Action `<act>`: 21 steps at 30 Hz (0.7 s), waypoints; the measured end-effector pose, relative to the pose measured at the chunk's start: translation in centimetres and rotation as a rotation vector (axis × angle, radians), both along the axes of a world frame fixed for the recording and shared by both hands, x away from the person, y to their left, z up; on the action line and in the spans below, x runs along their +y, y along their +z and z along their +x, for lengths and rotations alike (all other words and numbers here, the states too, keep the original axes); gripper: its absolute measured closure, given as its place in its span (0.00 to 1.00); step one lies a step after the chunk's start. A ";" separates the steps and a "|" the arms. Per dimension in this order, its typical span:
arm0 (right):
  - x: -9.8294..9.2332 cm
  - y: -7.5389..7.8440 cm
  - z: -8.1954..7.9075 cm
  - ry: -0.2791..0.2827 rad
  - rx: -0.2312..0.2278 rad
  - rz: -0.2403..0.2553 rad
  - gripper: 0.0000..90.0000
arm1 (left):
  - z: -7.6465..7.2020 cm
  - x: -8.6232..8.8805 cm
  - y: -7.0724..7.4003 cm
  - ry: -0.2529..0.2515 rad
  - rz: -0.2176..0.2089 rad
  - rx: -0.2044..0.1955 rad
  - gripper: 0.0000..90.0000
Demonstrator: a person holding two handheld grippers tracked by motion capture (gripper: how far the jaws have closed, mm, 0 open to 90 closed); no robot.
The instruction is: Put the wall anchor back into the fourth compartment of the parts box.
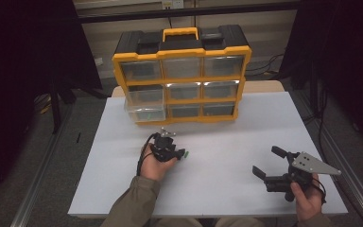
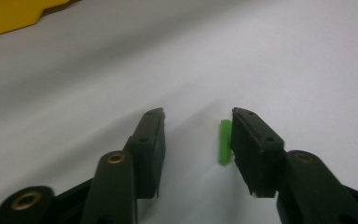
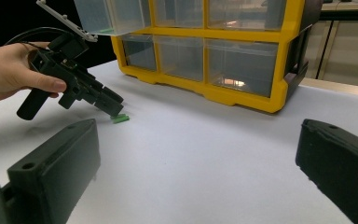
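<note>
Green plastic piece [image 2: 225, 142] lay flat on the white counter [image 1: 227, 142], a little in front of the yellow drawer organizer [image 1: 182, 75], whose lower-left clear drawer [image 1: 145, 112] stood pulled out, probably as the place the piece belonged to. You had tipped your left hand-held gripper [image 2: 197, 135] nose-down over it so the jaws straddled it: partly open, one pad touching or just beside the piece, the other well clear across a bare gap, so nothing was clamped yet. That low, steep angle seemed chosen to pinch such a small, flat thing off the surface. Farther right, you held your right hand-held gripper [image 1: 268, 163] near the counter's front edge, well apart from the piece, its jaws wide apart and empty, apparently parked out of the way.
</note>
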State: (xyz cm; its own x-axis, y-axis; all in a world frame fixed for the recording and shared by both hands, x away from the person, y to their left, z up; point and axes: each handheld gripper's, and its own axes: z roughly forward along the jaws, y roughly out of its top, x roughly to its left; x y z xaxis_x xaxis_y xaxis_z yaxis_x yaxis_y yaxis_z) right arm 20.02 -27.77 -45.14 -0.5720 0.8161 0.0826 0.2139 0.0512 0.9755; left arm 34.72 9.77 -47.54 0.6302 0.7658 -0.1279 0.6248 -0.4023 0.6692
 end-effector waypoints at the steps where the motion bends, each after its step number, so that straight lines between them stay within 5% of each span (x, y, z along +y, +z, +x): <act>1: 0.0 0.0 0.0 0.001 -0.001 0.001 0.00 | 0.0 0.1 0.1 -0.007 0.005 0.001 0.64; 8: 0.0 0.0 0.0 0.002 0.006 0.000 0.00 | 0.0 -0.3 -0.1 -0.043 -0.018 -0.004 0.80; 14: 0.0 0.0 0.0 0.000 0.007 -0.001 0.00 | 0.0 -0.6 0.1 -0.033 0.031 0.014 0.93; 21: 0.0 0.0 0.0 0.000 0.004 0.000 0.00 | 0.3 -0.6 0.7 -0.009 0.044 0.082 0.94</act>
State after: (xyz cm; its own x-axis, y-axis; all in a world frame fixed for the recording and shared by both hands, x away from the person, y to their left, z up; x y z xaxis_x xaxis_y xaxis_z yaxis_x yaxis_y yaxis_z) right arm 20.00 -27.75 -45.13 -0.5716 0.8161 0.0848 0.2180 0.0514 0.9746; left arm 35.01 9.19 -46.83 0.6255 0.7666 -0.1453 0.6731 -0.4360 0.5974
